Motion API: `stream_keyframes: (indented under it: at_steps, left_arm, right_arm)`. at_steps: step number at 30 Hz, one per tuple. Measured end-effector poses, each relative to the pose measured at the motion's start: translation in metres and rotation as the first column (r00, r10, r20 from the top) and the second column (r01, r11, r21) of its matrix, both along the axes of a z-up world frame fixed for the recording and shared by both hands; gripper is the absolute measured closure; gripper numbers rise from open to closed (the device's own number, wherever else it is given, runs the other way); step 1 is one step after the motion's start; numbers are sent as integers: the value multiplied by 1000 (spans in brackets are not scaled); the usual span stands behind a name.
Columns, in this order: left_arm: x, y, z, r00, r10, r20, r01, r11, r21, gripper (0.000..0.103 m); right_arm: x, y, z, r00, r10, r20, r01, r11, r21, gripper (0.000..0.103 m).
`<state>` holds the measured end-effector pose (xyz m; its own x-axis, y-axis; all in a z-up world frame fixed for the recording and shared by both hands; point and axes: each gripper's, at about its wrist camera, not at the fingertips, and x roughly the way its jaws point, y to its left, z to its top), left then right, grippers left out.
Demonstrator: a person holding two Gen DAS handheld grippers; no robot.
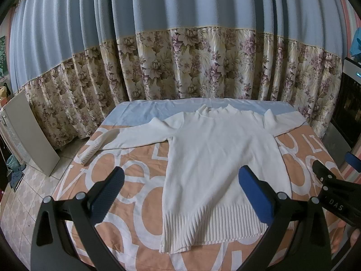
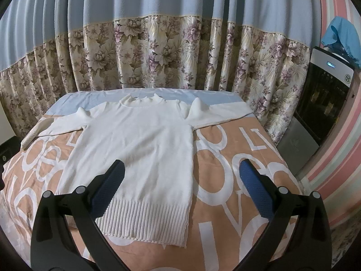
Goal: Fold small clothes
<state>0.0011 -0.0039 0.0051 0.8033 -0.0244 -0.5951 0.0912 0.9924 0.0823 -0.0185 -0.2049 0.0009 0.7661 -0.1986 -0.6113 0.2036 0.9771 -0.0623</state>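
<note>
A white knit sweater (image 1: 216, 158) lies flat, front up, on a bed with an orange and white lettered sheet (image 1: 140, 194). Its sleeves spread out left and right; its ribbed hem is nearest me. It also shows in the right wrist view (image 2: 144, 153). My left gripper (image 1: 180, 176) is open and empty, hovering above the hem's left part. My right gripper (image 2: 180, 169) is open and empty, hovering above the hem's right part. The right gripper also shows at the right edge of the left wrist view (image 1: 331, 178).
A blue and floral curtain (image 1: 180, 67) hangs behind the bed. A white board (image 1: 29, 133) leans at the left on the tiled floor. A dark appliance (image 2: 325, 94) with a blue cloth on top stands at the right by a striped wall.
</note>
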Motion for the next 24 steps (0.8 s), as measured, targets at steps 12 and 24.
stream_keyframes:
  at_steps: [12, 24]
  left_arm:
    - [2, -1, 0, 1000, -1, -5, 1, 1000, 2, 2]
    - [2, -1, -2, 1000, -1, -3, 1, 1000, 2, 2]
  right_arm:
    - [1, 0, -1, 1000, 0, 0, 0, 1000, 1, 3]
    - [2, 3, -1, 1000, 1, -1, -1, 1000, 4, 3]
